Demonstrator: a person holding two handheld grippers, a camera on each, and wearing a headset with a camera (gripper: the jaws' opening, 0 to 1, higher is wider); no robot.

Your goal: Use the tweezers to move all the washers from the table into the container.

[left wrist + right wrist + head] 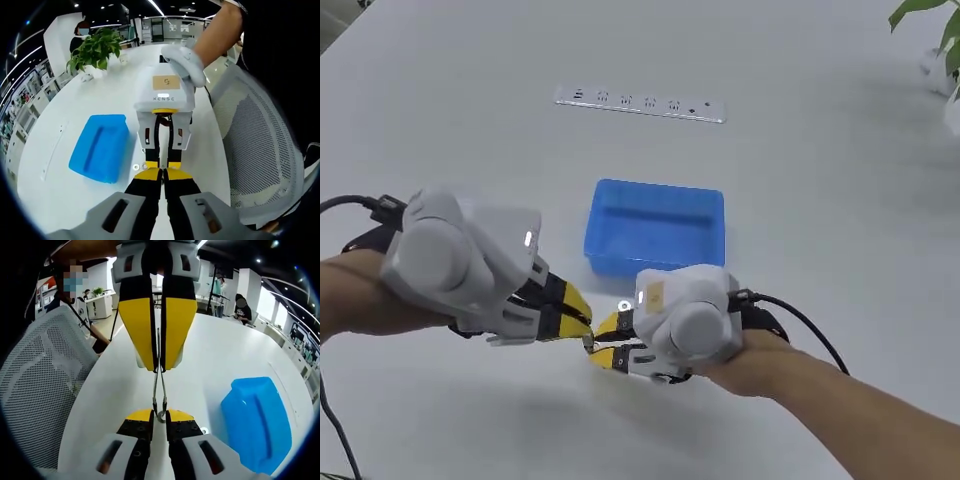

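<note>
Both the left tool (163, 174) and right tool (160, 416) pinch thin metal tweezers (159, 385), apparently mid-handover; next should target the small silver washer (136, 166).

We record two grippers, the left gripper (578, 315) and the right gripper (605, 340), and one blue container (655, 225). One pair of tweezers (160, 385) is noted. We count one washer (136, 166) on the desk (820, 200) just beside the container. Beyond the container lies one power strip (640, 104). We also list one potted plant (95, 50) and one mesh chair (255, 150).
</note>
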